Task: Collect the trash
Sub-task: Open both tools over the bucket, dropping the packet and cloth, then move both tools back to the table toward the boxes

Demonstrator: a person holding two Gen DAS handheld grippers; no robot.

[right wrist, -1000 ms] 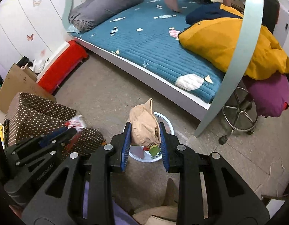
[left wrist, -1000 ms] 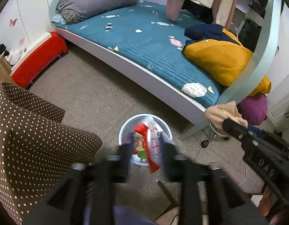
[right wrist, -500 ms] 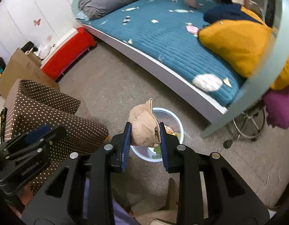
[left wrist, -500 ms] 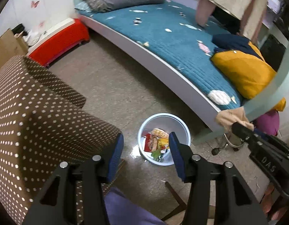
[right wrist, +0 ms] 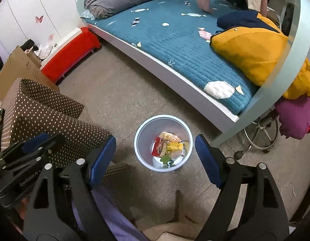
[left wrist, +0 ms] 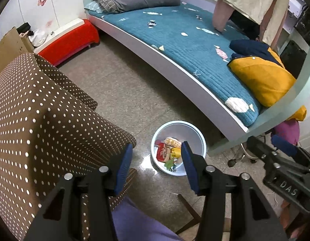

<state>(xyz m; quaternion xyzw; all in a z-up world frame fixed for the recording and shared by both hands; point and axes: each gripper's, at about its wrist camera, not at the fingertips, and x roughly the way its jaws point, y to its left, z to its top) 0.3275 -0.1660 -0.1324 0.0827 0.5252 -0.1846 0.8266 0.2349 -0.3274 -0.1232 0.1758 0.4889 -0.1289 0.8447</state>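
– Pale-blue round plastic bin (right wrist: pixel 139 140) on a speckled grey floor, lower centre of both views. Inside?

– Trash, lying at the bottom: red snack wrapper (right wrist: pixel 158 147), yellow packet (right wrist: pixel 174 146), green scrap (right wrist: pixel 165 158) nearest the lower rim. Touching one another, well below the rim.

– And the right gripper (right wrist: pixel 155 138)?

– Pointed steeply down over the bin, blue pads spread wide either side of it in the right wrist view. Just been opening. Nothing between the pads, nothing gripped.

– Left gripper (left wrist: pixel 156 145)?

– Also angled down, parted about halfway, holding nothing. In the left wrist view, framing the bin's left half, right pad overlapping the rim in the picture. Seen again at the lower left edge of the right wrist view, well apart from the other gripper.

– Surroundings?

– Brown fabric box with white polka dots (left wrist: pixel 44 110) filling the left of the frame, near the bin. Teal quilted bed with a white base (left wrist: pixel 185 46) sweeping from upper centre to the right. Mustard-yellow jacket (left wrist: pixel 261 80) heaped at the bed's right end. Red padded bench (left wrist: pixel 70 40) at upper left, against the wall. Purple sleeve (left wrist: pixel 134 221) at the bottom edge, between the gripper's arms.
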